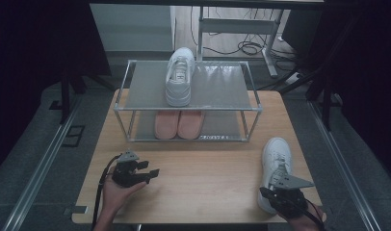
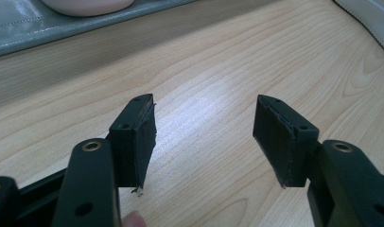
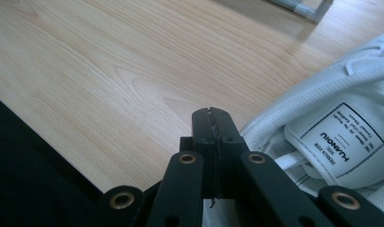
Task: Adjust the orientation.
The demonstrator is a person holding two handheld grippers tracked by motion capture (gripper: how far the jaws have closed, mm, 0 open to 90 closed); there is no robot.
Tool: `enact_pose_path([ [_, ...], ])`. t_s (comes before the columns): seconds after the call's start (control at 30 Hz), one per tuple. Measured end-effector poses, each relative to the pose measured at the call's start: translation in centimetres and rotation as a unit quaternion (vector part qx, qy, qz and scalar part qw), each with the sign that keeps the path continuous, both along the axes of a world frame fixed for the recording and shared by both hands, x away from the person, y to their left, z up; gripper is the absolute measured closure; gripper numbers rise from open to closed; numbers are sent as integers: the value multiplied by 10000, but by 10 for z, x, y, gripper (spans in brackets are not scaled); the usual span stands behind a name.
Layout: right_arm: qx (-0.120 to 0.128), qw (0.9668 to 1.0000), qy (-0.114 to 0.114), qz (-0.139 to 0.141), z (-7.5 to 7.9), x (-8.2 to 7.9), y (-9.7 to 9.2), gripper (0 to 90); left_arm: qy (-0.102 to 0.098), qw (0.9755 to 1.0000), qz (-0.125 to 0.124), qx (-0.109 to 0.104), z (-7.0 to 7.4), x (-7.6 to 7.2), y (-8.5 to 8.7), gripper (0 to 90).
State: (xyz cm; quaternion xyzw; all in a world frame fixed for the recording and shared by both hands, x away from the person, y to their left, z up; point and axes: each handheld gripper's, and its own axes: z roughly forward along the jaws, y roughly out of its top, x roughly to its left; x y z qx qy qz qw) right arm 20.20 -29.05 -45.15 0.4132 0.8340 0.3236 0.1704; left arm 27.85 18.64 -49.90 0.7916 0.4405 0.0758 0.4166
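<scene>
The wooden table (image 1: 193,178) holds a metal shoe rack (image 1: 186,103) with 2 shelves. In front of the rack, far to its right, 1 white shoe (image 1: 274,159) lies close to the table's right edge. Its twin (image 1: 180,77) stands on the rack's top shelf, with 2 pink shoes (image 1: 178,124) below.

The right gripper (image 3: 213,124) has its jaws together at the shoe's heel rim; a pinch on the rim cannot be told. The left gripper (image 2: 204,137), in front of the rack's left end, has its jaws apart and holds nothing.

To do this well, lift straight up first, away from the edge. The bare top shelf right of the twin gives room.
</scene>
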Motion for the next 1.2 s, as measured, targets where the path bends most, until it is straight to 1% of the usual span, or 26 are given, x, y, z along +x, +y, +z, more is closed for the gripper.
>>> enact_pose_path([
  [0.27,-11,9999,3,-140,0,-8,-13,900,14,10000,-5,5,-1,0,-1,406],
  [0.3,-29,9998,9,-196,0,-10,-20,900,20,10000,-13,6,-1,0,-1,406],
  [0.37,-49,9996,-29,-263,-1,-12,-28,900,28,10000,-5,19,-1,1,-1,406],
  [0.43,-80,9995,-45,-300,-2,-13,-31,900,31,10000,-1,27,-2,1,-2,406],
  [0.47,-49,9992,-33,-383,-4,-14,-40,899,33,10000,-8,36,-2,1,-2,406],
  [0.6,51,9989,-39,-454,-5,-16,-53,899,39,10000,-25,36,-3,1,-3,406],
  [0.8,92,9987,-79,-491,-6,-18,-59,900,29,10000,-26,38,-2,1,-2,406],
  [1.0,-201,9972,-127,-704,-8,-16,-73,899,37,10000,-8,41,-2,2,-2,406],
  [1.07,-131,9973,-98,-715,-9,-15,-78,900,36,10000,-18,51,-3,2,-2,406],
  [1.1,-139,9973,-101,-709,-8,-14,-79,900,49,10000,-8,43,-3,2,-2,406],
  [1.2,-90,9978,-87,-644,-9,-14,-79,899,53,10000,-5,45,-3,2,-3,405],
])
